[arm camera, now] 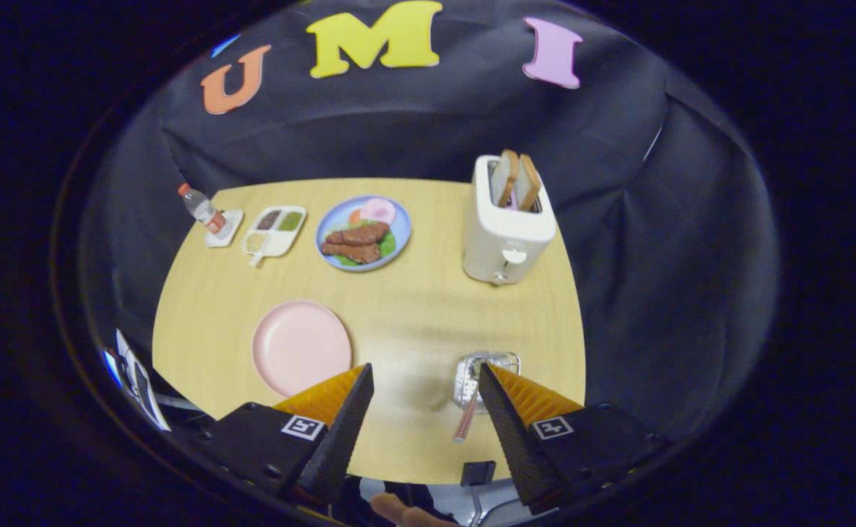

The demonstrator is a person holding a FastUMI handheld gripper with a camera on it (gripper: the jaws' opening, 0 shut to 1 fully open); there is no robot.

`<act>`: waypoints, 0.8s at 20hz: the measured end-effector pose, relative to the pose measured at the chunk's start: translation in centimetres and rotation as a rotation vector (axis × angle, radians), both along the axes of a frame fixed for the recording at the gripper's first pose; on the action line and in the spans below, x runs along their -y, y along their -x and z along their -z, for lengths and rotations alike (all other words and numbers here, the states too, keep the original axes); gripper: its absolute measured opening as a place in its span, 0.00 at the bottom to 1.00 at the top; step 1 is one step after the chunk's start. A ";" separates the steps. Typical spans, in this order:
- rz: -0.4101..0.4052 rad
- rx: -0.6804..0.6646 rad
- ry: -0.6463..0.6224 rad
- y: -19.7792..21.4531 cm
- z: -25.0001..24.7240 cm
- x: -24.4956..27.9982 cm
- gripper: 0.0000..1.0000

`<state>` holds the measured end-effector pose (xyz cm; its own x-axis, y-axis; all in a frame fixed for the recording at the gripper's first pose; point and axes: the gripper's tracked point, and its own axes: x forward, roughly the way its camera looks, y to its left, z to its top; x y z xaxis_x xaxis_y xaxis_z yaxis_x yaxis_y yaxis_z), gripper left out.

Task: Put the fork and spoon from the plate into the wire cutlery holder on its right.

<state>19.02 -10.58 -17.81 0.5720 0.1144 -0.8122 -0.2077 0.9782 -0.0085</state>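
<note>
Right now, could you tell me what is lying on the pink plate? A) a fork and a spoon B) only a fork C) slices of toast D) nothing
D: the pink plate is bare, and a patterned handle leans out of the wire cutlery holder beside the open gripper.

The gripper (pixel 424 380) hangs above the near part of the table (pixel 413 307) with its fingers spread wide apart and nothing between them but bare tabletop. The pink plate (pixel 301 347) lies just beyond the left finger, and the wire cutlery holder (pixel 485 373) with a striped handle (pixel 466 423) leaning out stands against the right finger. Farther back, the toaster (pixel 505 230), the blue food plate (pixel 363 233), the divided tray (pixel 274 230) and the bottle (pixel 201 207) line the far side, leaving the table's middle open
</note>
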 end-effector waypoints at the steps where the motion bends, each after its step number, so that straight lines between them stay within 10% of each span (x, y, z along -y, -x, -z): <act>1: -0.005 0.061 -0.016 0.4 -1.4 -1.1 0.88; 16: 0.130 0.883 -0.201 13.1 -21.8 -12.9 0.94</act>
<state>5.89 2.37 3.94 0.9942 0.0979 -0.0447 -0.0951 0.9936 0.0609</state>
